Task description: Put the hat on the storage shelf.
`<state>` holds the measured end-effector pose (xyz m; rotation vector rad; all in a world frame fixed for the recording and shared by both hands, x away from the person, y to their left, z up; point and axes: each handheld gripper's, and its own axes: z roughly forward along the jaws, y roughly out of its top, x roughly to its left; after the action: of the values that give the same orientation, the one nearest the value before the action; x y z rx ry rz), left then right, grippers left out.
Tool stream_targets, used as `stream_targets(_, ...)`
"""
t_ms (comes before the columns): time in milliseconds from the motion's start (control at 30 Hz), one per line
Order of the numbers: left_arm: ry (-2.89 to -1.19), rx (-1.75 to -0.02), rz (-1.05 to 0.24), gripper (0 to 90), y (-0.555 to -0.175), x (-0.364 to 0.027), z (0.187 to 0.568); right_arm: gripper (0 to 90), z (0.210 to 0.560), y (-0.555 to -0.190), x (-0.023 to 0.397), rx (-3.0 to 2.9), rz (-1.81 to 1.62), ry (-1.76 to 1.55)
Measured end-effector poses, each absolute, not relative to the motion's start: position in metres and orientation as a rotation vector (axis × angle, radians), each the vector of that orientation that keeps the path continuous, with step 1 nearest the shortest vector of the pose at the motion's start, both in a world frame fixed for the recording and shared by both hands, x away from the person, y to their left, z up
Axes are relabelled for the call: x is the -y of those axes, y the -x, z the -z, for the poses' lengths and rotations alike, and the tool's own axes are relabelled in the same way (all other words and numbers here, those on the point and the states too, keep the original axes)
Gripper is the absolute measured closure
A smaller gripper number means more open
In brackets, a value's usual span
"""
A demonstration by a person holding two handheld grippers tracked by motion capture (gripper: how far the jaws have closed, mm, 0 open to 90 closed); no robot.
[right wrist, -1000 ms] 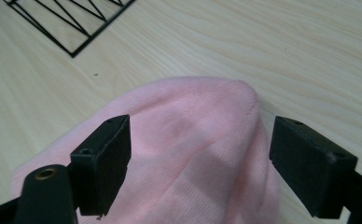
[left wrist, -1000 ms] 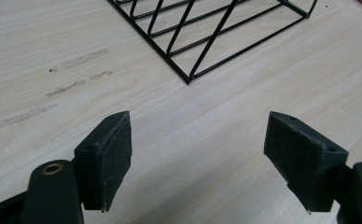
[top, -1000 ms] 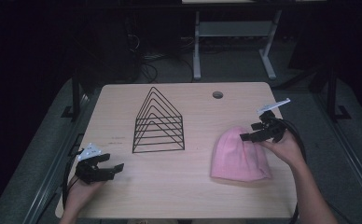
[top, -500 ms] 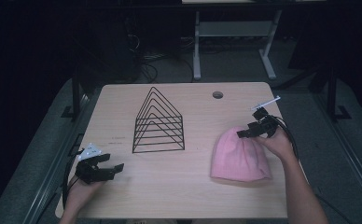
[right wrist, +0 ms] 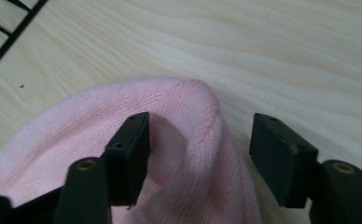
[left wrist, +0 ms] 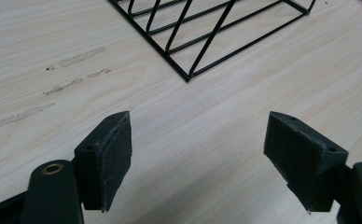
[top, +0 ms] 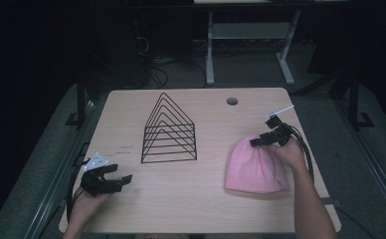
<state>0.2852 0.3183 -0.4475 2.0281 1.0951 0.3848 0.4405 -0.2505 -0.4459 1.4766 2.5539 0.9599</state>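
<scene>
We see the pink beanie lying flat at the right side of the desk, well apart from the black wire rack standing near the middle. Our right gripper sits over the beanie's rounded top edge; its jaws have just been closing, with a ridge of the knit between them, one jaw pressing into the fabric and the other not yet touching it. Our left gripper rests low at the desk's near left corner, jaws wide apart over bare wood.
</scene>
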Motion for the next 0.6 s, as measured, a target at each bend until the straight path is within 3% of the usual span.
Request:
stream_targets(233, -2.036, -1.089, -0.382, 23.0, -0.285, -0.316, 0.448, 49.1, 0.452, -0.442, 0.248, -2.572, -0.96, -1.476)
stream_targets(367, -2.035, -1.088, -0.385, 23.0, -0.285, -0.317, 0.447, 60.9, 0.455, -0.441, 0.249, -2.564, -1.002, -1.477)
stream_targets(600, -2.032, -1.094, -0.378, 23.0, -0.285, -0.315, 0.448, 71.8, 0.455, -0.438, 0.253, -2.543, -1.045, -1.503)
